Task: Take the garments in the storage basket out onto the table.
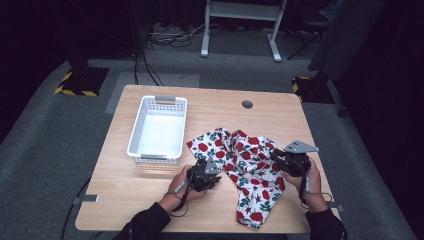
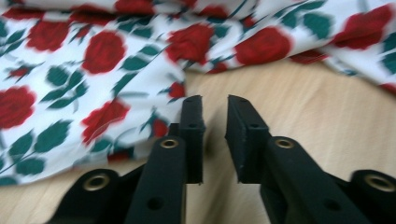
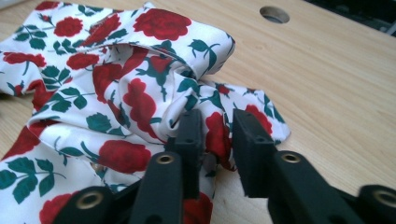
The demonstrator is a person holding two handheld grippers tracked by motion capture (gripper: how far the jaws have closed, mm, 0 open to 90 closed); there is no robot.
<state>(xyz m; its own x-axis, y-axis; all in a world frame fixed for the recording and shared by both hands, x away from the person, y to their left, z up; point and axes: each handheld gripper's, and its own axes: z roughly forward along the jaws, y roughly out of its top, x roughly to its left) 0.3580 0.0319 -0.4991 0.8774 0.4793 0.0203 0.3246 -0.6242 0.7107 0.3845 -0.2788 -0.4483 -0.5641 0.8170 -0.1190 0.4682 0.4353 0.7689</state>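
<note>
The rose-print cloth (image 1: 243, 170) lies crumpled on the table (image 1: 150, 200), right of centre, with the white basket (image 1: 158, 129) at its ten o'clock. The left gripper (image 2: 215, 108) sits at the cloth's nine o'clock edge, jaws slightly parted over bare wood and holding nothing. The right gripper (image 3: 217, 126), at three o'clock, stands narrowly open, a fold between its jaws but seemingly unpinched. Closing now, the left would likely miss the fabric, and the right might catch only one loose layer that slips.
</note>
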